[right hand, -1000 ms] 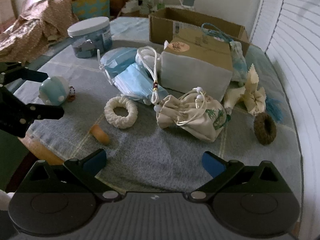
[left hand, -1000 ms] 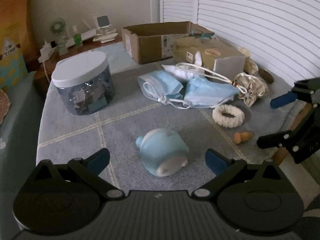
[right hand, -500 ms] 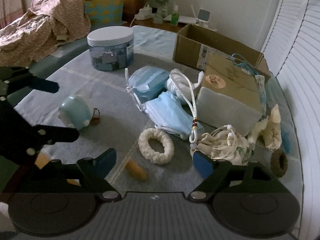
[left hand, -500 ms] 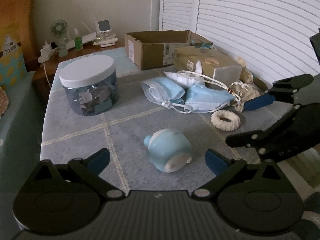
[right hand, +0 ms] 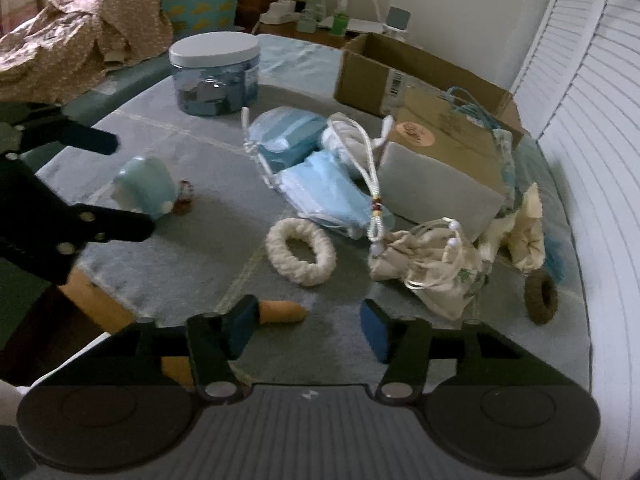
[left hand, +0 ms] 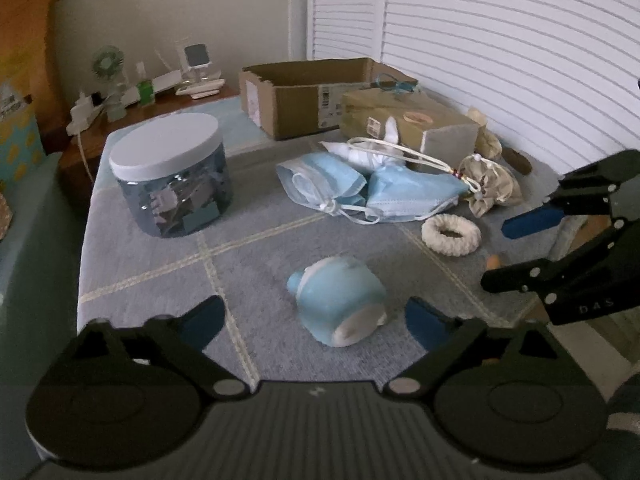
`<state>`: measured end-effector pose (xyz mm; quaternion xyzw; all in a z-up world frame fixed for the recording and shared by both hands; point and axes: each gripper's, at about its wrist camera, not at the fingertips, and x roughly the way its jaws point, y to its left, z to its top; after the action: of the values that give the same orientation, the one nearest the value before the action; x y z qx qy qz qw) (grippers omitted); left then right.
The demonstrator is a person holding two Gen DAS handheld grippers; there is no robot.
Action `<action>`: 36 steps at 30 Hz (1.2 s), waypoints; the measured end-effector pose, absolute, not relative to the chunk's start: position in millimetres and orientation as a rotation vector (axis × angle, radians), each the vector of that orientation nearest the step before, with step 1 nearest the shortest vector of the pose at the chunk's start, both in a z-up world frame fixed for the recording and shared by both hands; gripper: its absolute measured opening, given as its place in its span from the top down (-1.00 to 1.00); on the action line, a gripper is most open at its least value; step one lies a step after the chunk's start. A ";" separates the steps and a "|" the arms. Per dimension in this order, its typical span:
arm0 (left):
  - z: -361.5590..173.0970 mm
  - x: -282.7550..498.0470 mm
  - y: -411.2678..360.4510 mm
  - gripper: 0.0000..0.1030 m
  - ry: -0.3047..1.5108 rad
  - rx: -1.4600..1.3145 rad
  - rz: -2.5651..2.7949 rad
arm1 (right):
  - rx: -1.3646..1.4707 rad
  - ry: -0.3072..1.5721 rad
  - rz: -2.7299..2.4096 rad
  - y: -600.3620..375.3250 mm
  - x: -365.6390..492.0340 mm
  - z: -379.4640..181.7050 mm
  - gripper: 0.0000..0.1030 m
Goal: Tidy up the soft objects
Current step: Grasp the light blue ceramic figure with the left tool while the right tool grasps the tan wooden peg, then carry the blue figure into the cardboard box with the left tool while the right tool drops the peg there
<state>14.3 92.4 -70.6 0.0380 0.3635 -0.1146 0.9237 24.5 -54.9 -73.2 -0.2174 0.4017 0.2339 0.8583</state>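
A light-blue plush toy (left hand: pixel 340 306) lies tipped on the grey tablecloth (left hand: pixel 160 256), between the closing, still wide jaws of the left gripper (left hand: pixel 316 318), untouched. The right gripper (right hand: pixel 308 326), closing on nothing, hovers near the cream scrunchie (right hand: pixel 301 251) and face masks (right hand: pixel 320 188).

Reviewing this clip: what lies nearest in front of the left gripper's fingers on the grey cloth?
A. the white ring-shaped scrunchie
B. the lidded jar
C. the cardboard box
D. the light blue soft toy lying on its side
D. The light blue soft toy lies just ahead of the left gripper, whose jaws are closing with nothing pressed between them; the other things sit farther off.
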 end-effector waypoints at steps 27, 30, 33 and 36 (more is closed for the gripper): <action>-56.4 29.2 91.4 0.02 0.790 0.086 -0.332 | -0.441 0.841 0.577 -56.6 25.3 -58.0 0.46; -45.0 31.8 89.0 0.02 0.790 0.093 -0.347 | -0.437 0.827 0.579 -59.4 28.8 -48.3 0.46; -31.4 37.7 85.5 0.02 0.783 0.094 -0.366 | -0.431 0.799 0.577 -62.6 35.1 -35.4 0.46; -18.1 47.1 81.5 0.02 0.770 0.098 -0.376 | -0.422 0.765 0.565 -67.0 45.5 -22.9 0.46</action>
<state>47.1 81.5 -18.1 0.0476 0.3730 -0.1824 0.9085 45.5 -67.0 -22.9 -0.2018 0.3654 0.2701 0.8676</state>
